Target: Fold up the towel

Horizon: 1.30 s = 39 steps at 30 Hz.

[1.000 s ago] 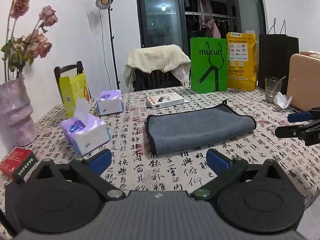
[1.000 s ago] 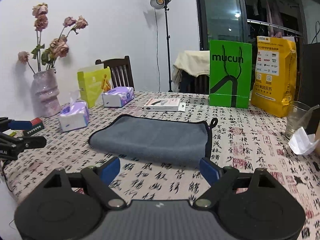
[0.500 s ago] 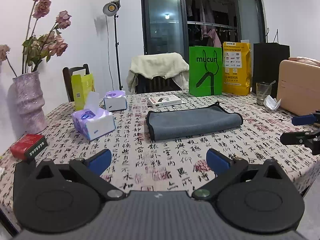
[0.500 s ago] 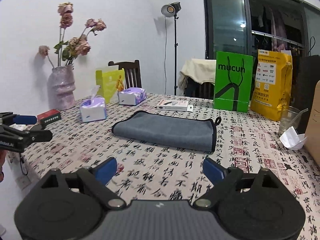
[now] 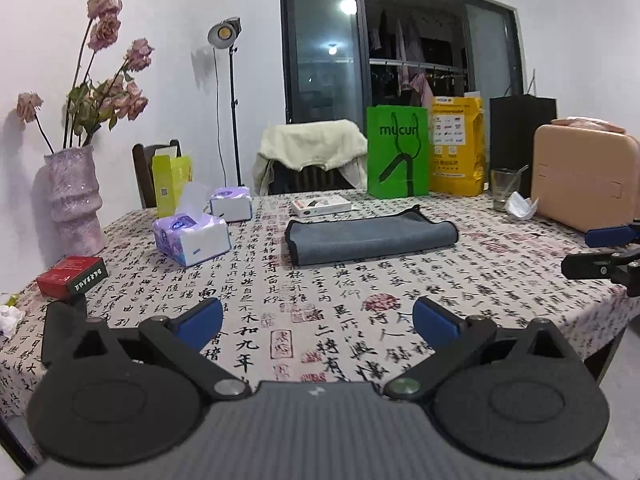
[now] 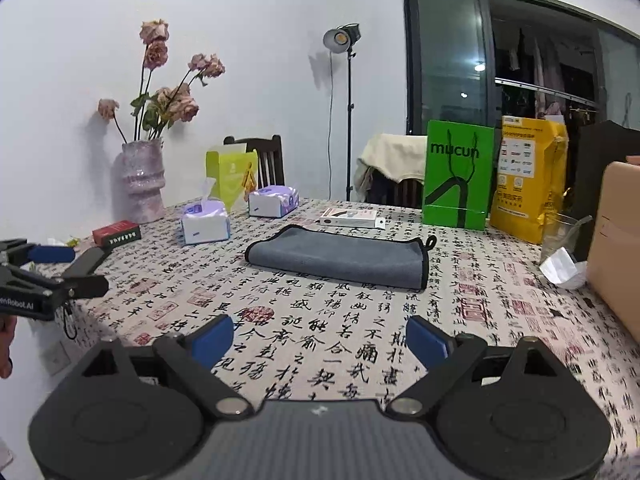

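Note:
A grey towel with black trim [image 5: 370,238] lies folded flat on the patterned tablecloth [image 5: 320,320], mid-table; it also shows in the right wrist view [image 6: 340,258]. My left gripper [image 5: 318,320] is open and empty, held back near the table's front edge, well short of the towel. My right gripper [image 6: 320,340] is open and empty, also well back from the towel. The right gripper shows at the right edge of the left wrist view [image 5: 604,250], and the left gripper at the left edge of the right wrist view [image 6: 52,268].
Two tissue packs [image 5: 192,234] [image 5: 231,208], a red box [image 5: 72,276], a vase of dried roses [image 5: 74,200], a small white box [image 5: 320,206], a green bag [image 5: 398,150], a yellow bag [image 5: 456,146], a glass [image 5: 504,188] and a pink case [image 5: 584,172] stand around the towel.
Both grippers have pulled back and away from the towel toward the table's front edge. The towel has not moved and stays folded.

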Motion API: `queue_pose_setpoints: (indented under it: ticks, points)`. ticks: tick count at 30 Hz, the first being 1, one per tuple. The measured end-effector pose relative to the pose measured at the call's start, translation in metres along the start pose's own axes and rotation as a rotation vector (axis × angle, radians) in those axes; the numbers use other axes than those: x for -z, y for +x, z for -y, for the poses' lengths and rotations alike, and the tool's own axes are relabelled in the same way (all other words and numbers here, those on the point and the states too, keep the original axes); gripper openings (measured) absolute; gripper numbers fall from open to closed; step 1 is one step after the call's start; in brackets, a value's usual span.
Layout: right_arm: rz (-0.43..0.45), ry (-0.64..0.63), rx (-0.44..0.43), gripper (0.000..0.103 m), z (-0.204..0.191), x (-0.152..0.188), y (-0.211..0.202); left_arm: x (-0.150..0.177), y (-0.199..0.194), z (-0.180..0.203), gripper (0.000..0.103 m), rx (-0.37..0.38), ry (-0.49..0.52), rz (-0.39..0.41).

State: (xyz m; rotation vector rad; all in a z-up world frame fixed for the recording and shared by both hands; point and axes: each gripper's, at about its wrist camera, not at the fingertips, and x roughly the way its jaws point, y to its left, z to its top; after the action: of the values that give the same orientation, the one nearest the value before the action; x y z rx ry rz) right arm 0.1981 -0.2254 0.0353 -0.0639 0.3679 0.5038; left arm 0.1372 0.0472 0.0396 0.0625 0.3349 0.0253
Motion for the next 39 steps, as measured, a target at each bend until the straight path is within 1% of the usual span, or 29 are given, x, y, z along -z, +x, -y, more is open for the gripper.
queue_pose_setpoints:
  ticks: [3, 4, 9, 14, 18, 22, 25, 31, 33, 35, 39]
  points:
    - [0.01, 0.019, 0.0, 0.094, -0.005, 0.01, -0.017, 0.008, -0.018, 0.006, 0.103, 0.013, 0.027, 0.026]
    - [0.014, 0.031, -0.002, 0.094, -0.006, 0.013, -0.021, 0.01, -0.022, 0.006, 0.103, 0.005, 0.028, 0.026]
    - [0.029, 0.086, -0.009, 0.094, -0.012, 0.026, -0.045, 0.023, -0.04, 0.009, 0.103, -0.013, 0.007, 0.027]
    - [0.043, 0.047, 0.016, 0.094, -0.028, 0.034, -0.064, 0.03, -0.06, 0.014, 0.103, -0.009, 0.009, 0.046]
    - [0.053, 0.04, 0.025, 0.095, -0.037, 0.042, -0.079, 0.033, -0.076, 0.019, 0.103, -0.006, 0.015, 0.069]
    - [0.054, 0.024, 0.024, 0.095, -0.047, 0.052, -0.092, 0.04, -0.089, 0.025, 0.103, 0.009, 0.03, 0.076]
    - [0.052, -0.001, 0.034, 0.095, -0.055, 0.057, -0.099, 0.047, -0.097, 0.032, 0.103, 0.003, 0.066, 0.103]
    - [0.05, 0.014, 0.026, 0.095, -0.064, 0.069, -0.106, 0.057, -0.108, 0.037, 0.103, 0.03, 0.067, 0.123]
    - [0.046, 0.005, 0.025, 0.095, -0.067, 0.074, -0.109, 0.061, -0.111, 0.038, 0.103, 0.019, 0.077, 0.134]
    - [0.045, 0.006, 0.026, 0.095, -0.071, 0.08, -0.112, 0.063, -0.112, 0.035, 0.103, 0.01, 0.058, 0.13]
    - [0.046, 0.009, 0.022, 0.095, -0.079, 0.09, -0.12, 0.068, -0.115, 0.028, 0.103, 0.014, -0.012, 0.078]
